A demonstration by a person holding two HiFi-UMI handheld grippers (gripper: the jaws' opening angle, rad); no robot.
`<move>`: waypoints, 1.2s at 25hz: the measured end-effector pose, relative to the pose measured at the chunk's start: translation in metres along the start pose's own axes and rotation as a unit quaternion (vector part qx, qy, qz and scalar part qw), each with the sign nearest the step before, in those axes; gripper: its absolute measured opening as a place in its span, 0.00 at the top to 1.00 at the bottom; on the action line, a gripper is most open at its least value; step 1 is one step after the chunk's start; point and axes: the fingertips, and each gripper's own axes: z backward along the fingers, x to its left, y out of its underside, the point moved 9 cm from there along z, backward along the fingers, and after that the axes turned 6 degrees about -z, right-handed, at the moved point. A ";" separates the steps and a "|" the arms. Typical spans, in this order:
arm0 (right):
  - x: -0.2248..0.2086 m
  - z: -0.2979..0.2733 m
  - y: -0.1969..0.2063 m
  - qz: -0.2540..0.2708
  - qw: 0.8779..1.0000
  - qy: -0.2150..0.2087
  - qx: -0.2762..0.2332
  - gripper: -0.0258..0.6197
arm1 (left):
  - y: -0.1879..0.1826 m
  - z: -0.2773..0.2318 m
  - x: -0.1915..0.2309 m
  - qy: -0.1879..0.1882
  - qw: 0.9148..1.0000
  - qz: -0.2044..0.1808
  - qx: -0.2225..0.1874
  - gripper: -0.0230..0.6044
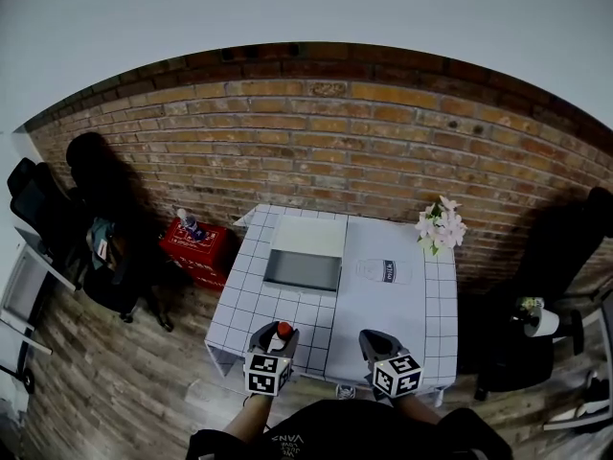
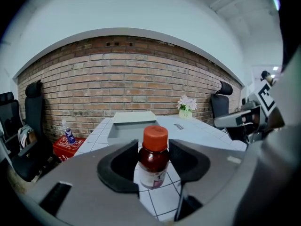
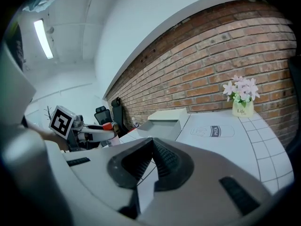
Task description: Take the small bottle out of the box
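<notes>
Red is the cap of the small bottle (image 1: 283,330) that I see from the head view. The bottle stands up straight between the jaws of my left gripper (image 1: 275,333), over the near end of the white table (image 1: 393,314). It is out of the box (image 1: 305,253). The box sits open farther back on the table, well apart from the bottle. My right gripper (image 1: 374,341) is just beside the left one, over the same near edge. A milk drawing (image 1: 388,270) lies flat on the table next to the box. Pink flowers (image 1: 441,226) stand at the far right corner. Behind the table is a brick wall (image 1: 335,142). A red crate (image 1: 198,243) sits on the wood floor (image 1: 105,381) to the left, near some black chairs (image 1: 57,218).

In the left gripper view, the two dark jaws press on the sides of the bottle. The bottle is dark brown with a white label. I see table squares under it, but I cannot tell if it touches the table. The open box is behind it, empty as far as I can see.

In the right gripper view, the jaws are pressed together at the tips and nothing is between them. Off to the left I see my other gripper with the red cap poking up. The box and the flowers are ahead on the table.
</notes>
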 end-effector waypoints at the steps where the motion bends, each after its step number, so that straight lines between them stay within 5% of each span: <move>1: 0.003 0.001 0.001 -0.001 1.000 0.002 -0.001 0.96 | 0.000 0.003 0.000 0.002 1.000 -0.002 0.000 0.63; 30: 0.066 0.059 0.062 -0.003 1.000 0.018 0.007 0.96 | 0.047 0.102 -0.024 0.013 1.000 -0.003 -0.003 0.63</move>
